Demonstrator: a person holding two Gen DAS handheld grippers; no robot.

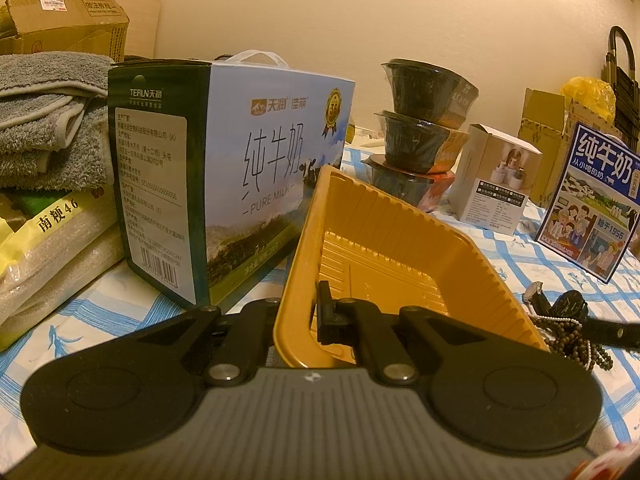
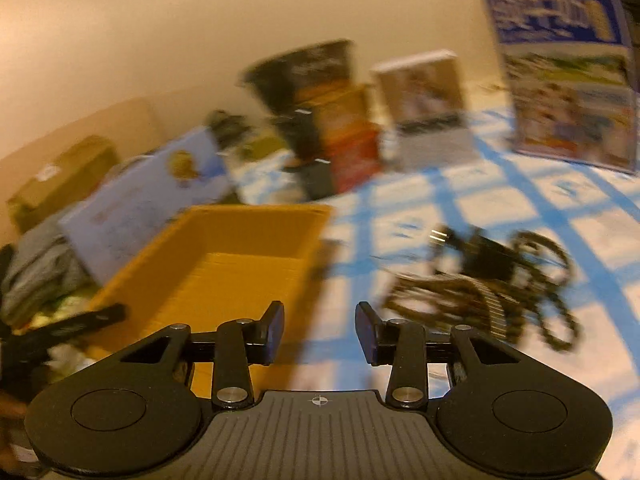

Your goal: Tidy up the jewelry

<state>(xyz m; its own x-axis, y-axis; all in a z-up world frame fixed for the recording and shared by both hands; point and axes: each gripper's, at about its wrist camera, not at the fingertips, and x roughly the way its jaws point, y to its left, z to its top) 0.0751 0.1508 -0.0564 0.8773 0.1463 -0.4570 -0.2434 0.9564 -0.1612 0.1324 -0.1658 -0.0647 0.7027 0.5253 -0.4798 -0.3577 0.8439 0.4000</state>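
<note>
On the blue-checked tablecloth [image 1: 532, 258], a tall pure-milk carton [image 1: 224, 184] stands at the left, just behind a yellow ribbed plastic tray [image 1: 400, 256]. The left gripper [image 1: 310, 322] is clenched on the tray's near wall, tipping the tray up. Beside the tray's right edge lies a heap of jewelry: dark bead strands [image 2: 556, 292] tangled with a black-strapped wristwatch [image 1: 570, 304]. The right gripper [image 2: 320, 332], blurred, hovers with jaws parted and nothing between them, near the tray's corner.
</note>
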